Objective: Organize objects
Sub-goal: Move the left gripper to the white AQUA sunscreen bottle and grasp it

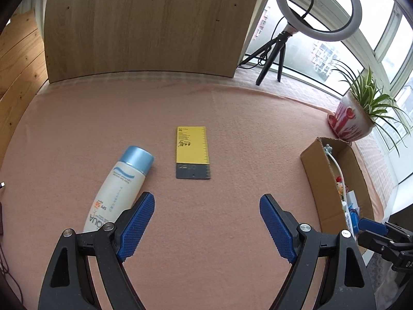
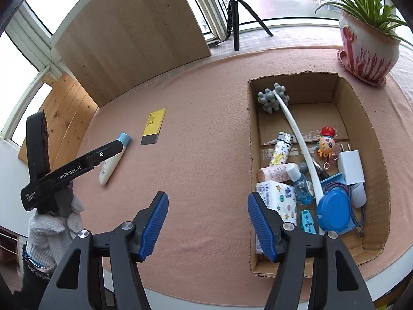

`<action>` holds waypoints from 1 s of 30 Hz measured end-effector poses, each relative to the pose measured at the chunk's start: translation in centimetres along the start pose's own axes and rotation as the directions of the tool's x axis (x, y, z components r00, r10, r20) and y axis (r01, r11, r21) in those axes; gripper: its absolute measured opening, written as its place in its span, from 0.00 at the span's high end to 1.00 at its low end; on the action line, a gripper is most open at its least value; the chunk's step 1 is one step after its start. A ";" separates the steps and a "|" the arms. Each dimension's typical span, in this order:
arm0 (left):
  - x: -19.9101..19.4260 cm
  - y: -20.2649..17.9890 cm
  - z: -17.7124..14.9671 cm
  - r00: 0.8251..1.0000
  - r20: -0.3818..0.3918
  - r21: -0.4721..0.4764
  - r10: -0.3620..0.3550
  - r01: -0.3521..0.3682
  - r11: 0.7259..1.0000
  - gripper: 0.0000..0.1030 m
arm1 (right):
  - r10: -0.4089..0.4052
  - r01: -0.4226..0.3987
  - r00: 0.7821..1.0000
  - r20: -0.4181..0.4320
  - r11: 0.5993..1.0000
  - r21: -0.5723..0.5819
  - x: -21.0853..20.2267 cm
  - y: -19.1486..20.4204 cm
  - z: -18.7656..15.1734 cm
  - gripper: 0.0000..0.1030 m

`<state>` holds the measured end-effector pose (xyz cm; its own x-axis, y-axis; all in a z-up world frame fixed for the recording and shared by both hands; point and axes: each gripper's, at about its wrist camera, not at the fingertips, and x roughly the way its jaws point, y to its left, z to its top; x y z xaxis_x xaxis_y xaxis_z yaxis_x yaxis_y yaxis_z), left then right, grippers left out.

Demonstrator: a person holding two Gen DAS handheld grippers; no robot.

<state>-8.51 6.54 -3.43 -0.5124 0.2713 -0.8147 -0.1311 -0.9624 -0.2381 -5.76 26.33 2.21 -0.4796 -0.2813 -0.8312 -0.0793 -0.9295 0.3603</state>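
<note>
Sunscreen bottle [image 1: 121, 188] is, we judge, the thing in hand: it lies on its side on the pink cloth [image 1: 232, 134], blue cap pointing away from us, its lower end just beside the left finger of our left gripper [image 1: 206, 204]. A yellow card [image 1: 193, 152] lies flat just beyond it, apart from the bottle. These two are the only loose things we see on the cloth; the cardboard box [image 2: 366, 118] to the right already holds a pile of small items, among them a white charger [image 2: 351, 166], a blue lid [image 2: 333, 211], a tissue pack [image 2: 277, 199] and a lighter [image 2: 280, 149]. So we read the task as near its end, with the step being the approach to one of the last two pieces. Our left gripper stands wide with nothing between its blue pads [image 1: 138, 224], hanging over bare cloth between bottle and card. Our right gripper [image 2: 207, 204] is parted to a middling width, also empty, and sits near the box's near-left corner. For the next move we think the left gripper needs to shift toward the bottle so that its body lies between the pads, across the narrow way, then come down and close. The bottle is round and smooth, so a grip near its middle seems safer than one at the cap. The card, lying flat, will likely be harder to lift.
</note>
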 end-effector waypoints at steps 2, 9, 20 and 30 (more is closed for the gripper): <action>0.0 1.9 0.1 1.000 -0.007 -0.016 0.011 -0.011 1.000 0.16 | 0.004 -0.004 1.000 0.003 1.000 -0.006 0.4 1.0 0.1 0.41; 1.3 8.6 1.1 0.999 -0.027 -0.105 0.030 -0.033 0.994 0.17 | 0.018 -0.018 1.000 -0.017 1.000 -0.013 2.3 4.1 -0.1 0.42; 4.7 12.9 1.7 0.994 -0.091 -0.196 -0.059 0.040 0.980 0.40 | -0.017 0.016 0.999 -0.044 1.000 -0.010 3.4 6.1 -1.2 0.42; 6.0 12.3 0.0 0.982 -0.110 -0.228 -0.150 0.122 0.966 0.61 | -0.032 0.032 0.998 -0.051 0.999 -0.003 3.4 6.1 -1.4 0.42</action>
<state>-13.23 -3.68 -11.23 -0.3903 0.4129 -0.8229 0.0045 -0.8929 -0.4502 -6.62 19.36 1.03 -0.4313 -0.2629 -0.8630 -0.0918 -0.9388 0.3319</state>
